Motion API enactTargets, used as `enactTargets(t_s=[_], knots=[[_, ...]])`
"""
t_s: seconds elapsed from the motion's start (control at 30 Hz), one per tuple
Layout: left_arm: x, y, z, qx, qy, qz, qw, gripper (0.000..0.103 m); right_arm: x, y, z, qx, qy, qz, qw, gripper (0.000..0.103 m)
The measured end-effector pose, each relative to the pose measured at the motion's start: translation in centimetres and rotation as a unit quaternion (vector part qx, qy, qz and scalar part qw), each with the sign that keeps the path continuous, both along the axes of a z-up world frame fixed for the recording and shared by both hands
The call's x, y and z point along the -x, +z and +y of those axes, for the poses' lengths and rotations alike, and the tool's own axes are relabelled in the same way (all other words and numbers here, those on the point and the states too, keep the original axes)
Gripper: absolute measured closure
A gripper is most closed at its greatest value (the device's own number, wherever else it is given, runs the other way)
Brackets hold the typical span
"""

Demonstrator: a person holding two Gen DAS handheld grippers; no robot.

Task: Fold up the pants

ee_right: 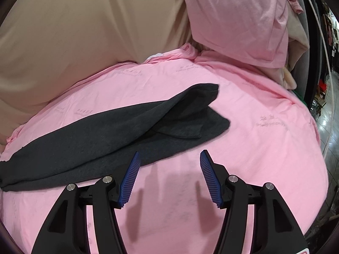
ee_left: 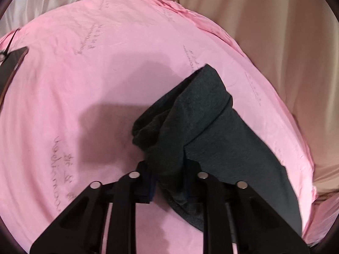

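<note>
The left gripper [ee_left: 167,182] is clamping a bunched end of the pants [ee_left: 197,127], the dark cloth gathered thick between its jaws and lifting off the sheet [ee_left: 74,84]. The right gripper [ee_right: 169,169] is hanging free with its jaws spread wide, nothing between the blue pads [ee_right: 130,180], just short of the near edge of the pants [ee_right: 106,135].

Beyond the right gripper, the pants are lying long across the pink sheet [ee_right: 254,148], one end already flopping over itself near the middle of the bed. Farther back a pillow [ee_right: 233,21] is leaning at the head, and beige cloth [ee_right: 74,31] is hanging behind.

To do this fold cleanly, the left should be carrying its end low and level toward the far end, I reckon, not yanking upward, or the bunch is going to drag the whole garment. The right looks best placed pinning the near edge, or pinching it, so the layers are staying stacked and the crease is landing straight.
</note>
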State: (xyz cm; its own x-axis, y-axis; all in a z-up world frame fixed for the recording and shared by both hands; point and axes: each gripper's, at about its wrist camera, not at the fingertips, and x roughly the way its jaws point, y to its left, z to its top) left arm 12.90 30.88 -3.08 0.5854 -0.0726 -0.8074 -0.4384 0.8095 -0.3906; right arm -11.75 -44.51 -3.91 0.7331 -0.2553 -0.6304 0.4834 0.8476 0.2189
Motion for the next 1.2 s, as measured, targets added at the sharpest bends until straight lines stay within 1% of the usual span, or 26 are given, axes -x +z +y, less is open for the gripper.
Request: enactTargets(t_s=[0.1,0.2,0.27,0.33,0.37,0.47,0.5,0.6,0.67,0.7,0.73,0.77,0.8,0.87,0.9,0.93,0.97,1.0,1.03,1.1,1.13,1.17,1.2], knots=[[1.2,1.6,0.4,0.000,0.004,-0.004,1.0000,0.091,-0.6,0.3,1.0,-0.008,0.010,-0.006,1.000,0.045],[2.0,2.2,1.7,0.007,-0.002,0.015,0.9999,0.091,-0.5,0.6,2.1,-0.004,0.023,-0.005,1.000,0.045],[3.0,2.4,2.6,0.000,-0.005,0.023,0.9997,0.090,-0.2,0.7,2.3,-0.014,0.026,-0.004,1.000,0.045],[3.8,2.3,3.5,-0.014,-0.002,0.030,0.9994,0.090,0.2,0.7,1.9,-0.035,0.030,-0.012,0.999,0.045],[4.0,2.2,4.0,-0.015,0.003,0.034,0.9993,0.090,0.4,0.8,1.6,-0.046,0.032,-0.018,0.998,0.045],[4.0,1.5,5.4,0.007,0.013,0.042,0.9990,0.090,-0.4,1.1,0.4,-0.081,0.036,-0.029,0.996,0.045],[3.8,1.1,5.5,0.008,0.017,0.048,0.9987,0.090,-1.3,1.0,-0.3,-0.105,0.043,-0.026,0.993,0.045],[3.4,0.4,4.1,-0.031,0.024,0.066,0.9971,0.089,-4.3,0.6,-2.0,-0.148,0.041,-0.014,0.988,0.045],[3.1,0.6,3.4,-0.055,0.026,0.067,0.9959,0.089,-6.4,-0.1,-3.9,-0.169,0.012,-0.005,0.986,0.045],[3.1,0.7,3.3,-0.059,0.028,0.068,0.9955,0.089,-7.2,-0.4,-4.7,-0.184,0.010,-0.009,0.983,0.045],[3.0,0.8,3.2,-0.060,0.029,0.069,0.9954,0.089,-8.2,-0.6,-5.4,-0.194,0.011,-0.012,0.981,0.064],[3.0,0.8,3.3,-0.058,0.030,0.070,0.9954,0.089,-9.6,-0.3,-5.9,-0.191,0.019,-0.006,0.981,0.087],[3.0,0.8,3.5,-0.053,0.030,0.072,0.9955,0.089,-10.1,0.7,-5.9,-0.179,0.020,-0.012,0.984,0.099],[3.1,1.0,3.7,-0.047,0.026,0.073,0.9958,0.089,-9.1,5.2,-5.0,-0.153,0.057,-0.095,0.982,0.100],[3.1,1.1,3.8,-0.046,0.023,0.074,0.9959,0.089,-8.4,6.9,-4.4,-0.134,0.065,-0.114,0.982,0.100],[3.1,1.2,3.9,-0.046,0.019,0.075,0.9959,0.089,-7.6,8.3,-3.8,-0.110,0.072,-0.123,0.984,0.100],[3.0,1.3,3.9,-0.048,0.016,0.076,0.9958,0.089,-7.1,8.4,-3.8,-0.093,0.074,-0.118,0.986,0.100],[2.9,1.2,3.8,-0.050,0.014,0.078,0.9956,0.089,-7.0,7.3,-4.2,-0.079,0.067,-0.089,0.991,0.101],[2.7,1.1,3.8,-0.053,0.011,0.080,0.9953,0.089,-7.2,5.4,-5.0,-0.083,0.061,-0.056,0.993,0.101],[2.4,0.6,3.8,-0.059,0.003,0.088,0.9944,0.088,-7.6,0.0,-6.5,-0.108,0.046,0.019,0.993,0.101],[2.3,0.5,3.7,-0.063,0.000,0.089,0.9941,0.088,-7.5,-1.8,-6.7,-0.114,0.044,0.041,0.992,0.101],[2.2,0.5,3.6,-0.066,-0.004,0.089,0.9938,0.088,-7.5,-3.0,-6.7,-0.116,0.043,0.054,0.991,0.101],[2.1,0.6,3.6,-0.069,-0.009,0.091,0.9934,0.088,-7.1,-3.9,-6.8,-0.123,0.040,0.046,0.991,0.101]])
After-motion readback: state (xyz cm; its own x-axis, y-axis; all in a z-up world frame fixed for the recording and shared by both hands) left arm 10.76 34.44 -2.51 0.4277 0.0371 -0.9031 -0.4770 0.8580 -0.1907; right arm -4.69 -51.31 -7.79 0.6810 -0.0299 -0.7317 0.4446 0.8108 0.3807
